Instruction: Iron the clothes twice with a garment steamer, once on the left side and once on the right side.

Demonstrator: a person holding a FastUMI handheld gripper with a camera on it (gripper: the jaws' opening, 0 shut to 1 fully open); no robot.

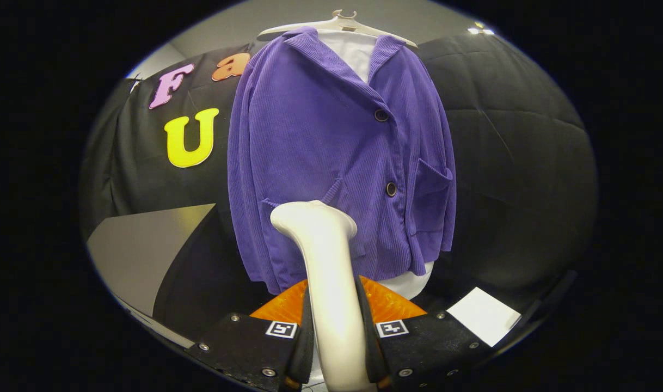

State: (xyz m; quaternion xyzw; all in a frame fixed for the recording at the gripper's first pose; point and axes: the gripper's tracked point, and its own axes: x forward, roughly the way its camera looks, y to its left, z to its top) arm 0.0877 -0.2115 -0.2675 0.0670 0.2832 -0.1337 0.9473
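1. Gripping the white garment steamer [326,272] by its handle, the gripper [336,326] has both fingers pressed against the handle's sides, one on each side, so the steamer stands upright between them.
2. The steamer's rounded head sits at the top of the handle, just ahead of the fingers, in front of the lower part of the purple jacket [320,147]. Whether the head touches the cloth cannot be told.
3. The jacket is ribbed, like corduroy, and hangs on a pale hanger [337,24] beyond the fingers, against the booth's black cloth wall [516,163].
4. Two dark buttons [391,189] run down the jacket's front, and a patch pocket [432,185] sits beside the lower button.
5. A white garment [353,51] shows inside the jacket's open collar and again below its hem.
6. An orange textured surface [388,305] lies under the hem, just behind the fingers.
7. A white sheet [484,316] lies off to one side of the gripper, near the wall's foot.
8. A grey panel [141,245] leans on the other side, well apart from the jacket.
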